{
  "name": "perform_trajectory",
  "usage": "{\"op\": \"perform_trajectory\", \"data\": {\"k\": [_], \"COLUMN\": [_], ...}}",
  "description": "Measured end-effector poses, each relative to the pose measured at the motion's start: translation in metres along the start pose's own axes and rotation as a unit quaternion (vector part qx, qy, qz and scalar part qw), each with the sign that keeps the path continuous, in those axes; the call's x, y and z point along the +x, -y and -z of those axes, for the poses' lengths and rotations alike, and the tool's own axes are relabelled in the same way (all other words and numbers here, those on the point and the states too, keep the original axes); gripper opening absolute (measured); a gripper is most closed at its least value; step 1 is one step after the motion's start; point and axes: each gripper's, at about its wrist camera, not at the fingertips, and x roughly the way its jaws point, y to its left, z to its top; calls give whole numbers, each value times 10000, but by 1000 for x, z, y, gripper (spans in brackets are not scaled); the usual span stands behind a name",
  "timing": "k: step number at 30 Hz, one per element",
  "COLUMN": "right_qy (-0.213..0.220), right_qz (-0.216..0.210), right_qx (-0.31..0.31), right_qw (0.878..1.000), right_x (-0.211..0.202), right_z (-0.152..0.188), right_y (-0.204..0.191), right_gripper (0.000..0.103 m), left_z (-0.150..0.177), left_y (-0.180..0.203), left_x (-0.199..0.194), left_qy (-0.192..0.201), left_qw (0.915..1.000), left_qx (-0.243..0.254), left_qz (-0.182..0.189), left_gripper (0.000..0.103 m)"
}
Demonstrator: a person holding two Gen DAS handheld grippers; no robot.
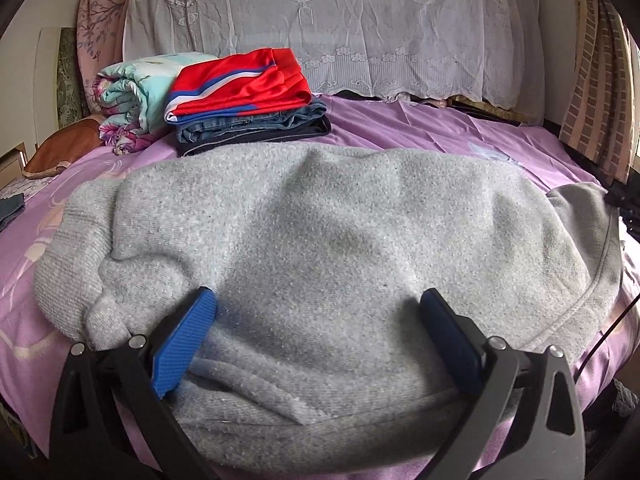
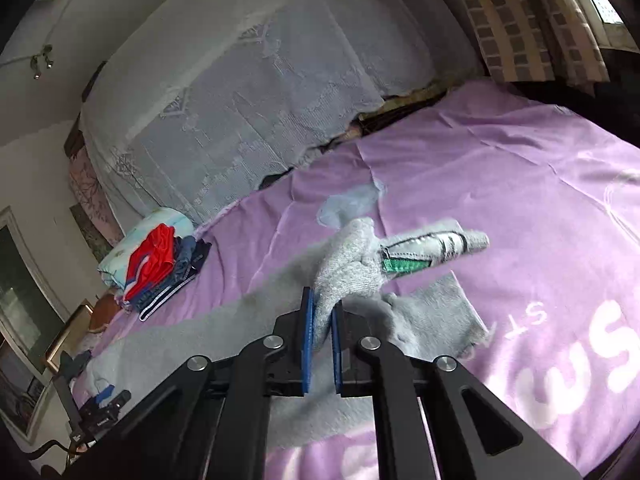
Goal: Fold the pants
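Pants [image 1: 320, 240], soft and grey, lie on the purple bed [image 1: 440, 132], and my right gripper [image 2: 320, 316] pinches one end tight while my left gripper [image 1: 318, 312] sits spread wide over the cloth, holding nothing. I think the thick cloth could slip from that small pinch, or bunch up. A stack of folded clothes [image 1: 248, 100] sits ahead of my left gripper, so the pants could bump it.

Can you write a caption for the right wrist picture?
Right gripper pinches grey pants above the purple bedsheet.
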Motion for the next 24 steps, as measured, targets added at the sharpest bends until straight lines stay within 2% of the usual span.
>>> {"op": "perform_trajectory", "data": {"k": [2,3,4,5,7,8,10,12,15,17,19,22,24], "right_qy": [-708,-893,-808,-772,-385,-107,373,477,36,-505,-1153,-1878,-2108], "right_qz": [303,241,4,-54,250,532,703,330,-632,-1344,-2049,-2378,-2068], "right_qx": [368,749,1076,1173,965,735,360,115,-280,-509,-687,-975,-894], "right_qw": [9964,9929,9909,9901,9943,9958,9962,9983,9976,9883,9695,9480,9512], "right_x": [27,37,34,30,10,-2,-20,-19,15,51,86,128,146], "right_z": [18,29,35,34,26,21,11,1,-4,2,17,43,54], "right_y": [35,53,65,67,61,56,44,25,-28,-76,-119,-158,-147], "right_gripper": [12,10,10,11,23,23,23,23,25,31,37,41,40], "left_z": [0,1,0,0,-1,-1,-2,-2,-8,-19,-34,-50,-50], "left_y": [0,0,0,0,-1,-2,-3,-4,-8,-7,2,33,55], "left_x": [-1,-2,-1,-1,-2,-2,-3,-6,-20,-32,-38,-29,-13], "left_qy": [-4,-4,-11,-20,-44,-52,-91,-155,-167,-50,33,-83,-351], "left_qw": [10000,10000,10000,10000,10000,9999,9999,9997,9988,9962,9930,9903,9899], "left_qx": [-11,-21,-23,-30,-49,-51,-66,-87,-322,-520,-638,-413,-139], "left_qz": [27,33,40,47,71,89,114,155,321,694,990,1327,1364], "left_gripper": [99,99,99,99,99,99,99,99,99,99,99,99,99]}}
